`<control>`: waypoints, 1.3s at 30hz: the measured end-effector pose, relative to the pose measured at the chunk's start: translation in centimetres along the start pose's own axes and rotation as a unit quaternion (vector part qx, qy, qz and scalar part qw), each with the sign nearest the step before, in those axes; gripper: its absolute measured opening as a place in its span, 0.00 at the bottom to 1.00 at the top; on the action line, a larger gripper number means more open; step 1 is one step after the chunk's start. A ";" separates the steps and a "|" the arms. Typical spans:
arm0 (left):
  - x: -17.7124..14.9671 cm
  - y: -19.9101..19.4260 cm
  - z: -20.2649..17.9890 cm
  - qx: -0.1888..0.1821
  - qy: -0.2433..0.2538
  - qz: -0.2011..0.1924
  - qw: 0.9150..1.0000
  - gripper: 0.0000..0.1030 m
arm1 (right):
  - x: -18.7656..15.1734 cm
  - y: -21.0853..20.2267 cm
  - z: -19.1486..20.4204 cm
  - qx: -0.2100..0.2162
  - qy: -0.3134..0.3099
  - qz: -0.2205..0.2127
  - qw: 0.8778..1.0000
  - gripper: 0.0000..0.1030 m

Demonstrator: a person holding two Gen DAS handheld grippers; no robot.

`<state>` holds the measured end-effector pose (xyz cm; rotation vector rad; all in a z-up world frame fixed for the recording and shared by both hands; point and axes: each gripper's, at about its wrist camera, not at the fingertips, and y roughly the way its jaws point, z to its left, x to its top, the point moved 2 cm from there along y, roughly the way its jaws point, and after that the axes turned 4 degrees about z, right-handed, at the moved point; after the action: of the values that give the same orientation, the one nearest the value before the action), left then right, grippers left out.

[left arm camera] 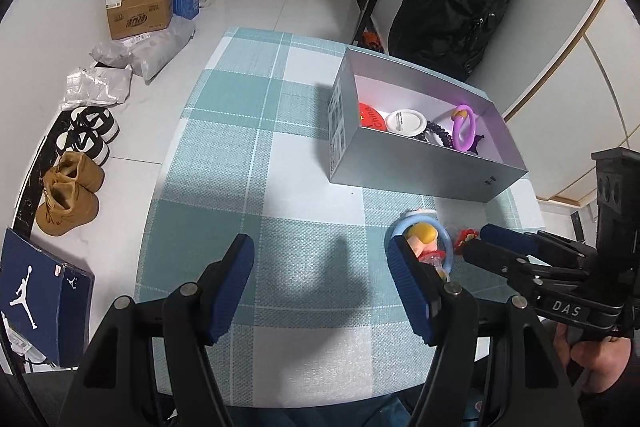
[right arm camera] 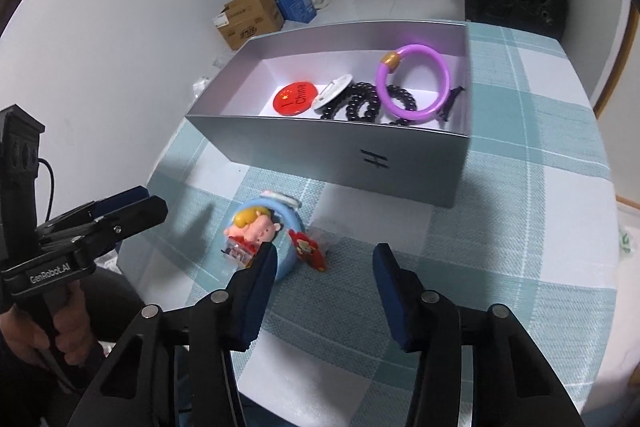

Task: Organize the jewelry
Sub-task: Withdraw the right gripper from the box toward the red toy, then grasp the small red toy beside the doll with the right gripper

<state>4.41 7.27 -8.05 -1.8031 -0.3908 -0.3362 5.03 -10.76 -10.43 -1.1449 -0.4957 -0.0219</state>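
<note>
A grey open box (right arm camera: 348, 155) (left arm camera: 420, 171) holds a purple bangle (right arm camera: 412, 83) (left arm camera: 464, 127), a black bead bracelet (right arm camera: 356, 103), a red China badge (right arm camera: 294, 99) (left arm camera: 370, 119) and a white badge (left arm camera: 406, 121). On the checked cloth before it lie a blue ring with a cartoon figure (right arm camera: 260, 231) (left arm camera: 424, 239) and a small red charm (right arm camera: 308, 249) (left arm camera: 466, 237). My right gripper (right arm camera: 326, 263) is open and empty just above the charm. My left gripper (left arm camera: 320, 259) is open and empty, its right finger beside the blue ring.
The table (left arm camera: 248, 131) is small, with edges close on all sides. Shoes (left arm camera: 72, 191), cardboard boxes (left arm camera: 140, 7) and a blue shoebox (left arm camera: 40, 291) lie on the floor to the left. A black backpack (left arm camera: 452, 11) hangs behind the table.
</note>
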 end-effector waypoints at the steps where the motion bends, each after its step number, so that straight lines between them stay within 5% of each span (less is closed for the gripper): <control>1: 0.0 0.0 0.0 0.000 0.001 -0.001 1.000 0.63 | 0.0 0.2 0.2 0.000 -0.002 0.001 1.000 0.47; 6: -0.1 -0.2 -0.1 0.005 0.010 -0.005 1.000 0.63 | 0.3 0.8 0.4 0.000 0.000 0.004 1.000 0.34; 8: 0.0 -0.3 -0.2 0.003 0.014 -0.006 1.000 0.63 | 0.5 0.9 0.5 0.006 0.000 0.007 1.000 0.18; 21: -0.1 -0.5 -0.6 -0.003 0.028 -0.012 1.000 0.63 | 1.0 0.3 0.0 0.010 0.014 0.003 1.000 0.17; 32: -0.7 -0.3 -3.1 -0.073 0.063 0.003 0.995 0.63 | 1.3 -2.4 -1.6 0.016 0.045 -0.032 0.998 0.17; 39: -1.5 0.7 -5.6 -0.074 0.098 0.020 0.992 0.58 | 1.2 -4.1 -2.1 0.019 0.056 -0.052 0.997 0.17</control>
<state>3.24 1.59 -7.82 -1.8987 -0.1958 -0.5209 5.75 -14.12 -7.10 -1.0729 -0.4538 -0.1658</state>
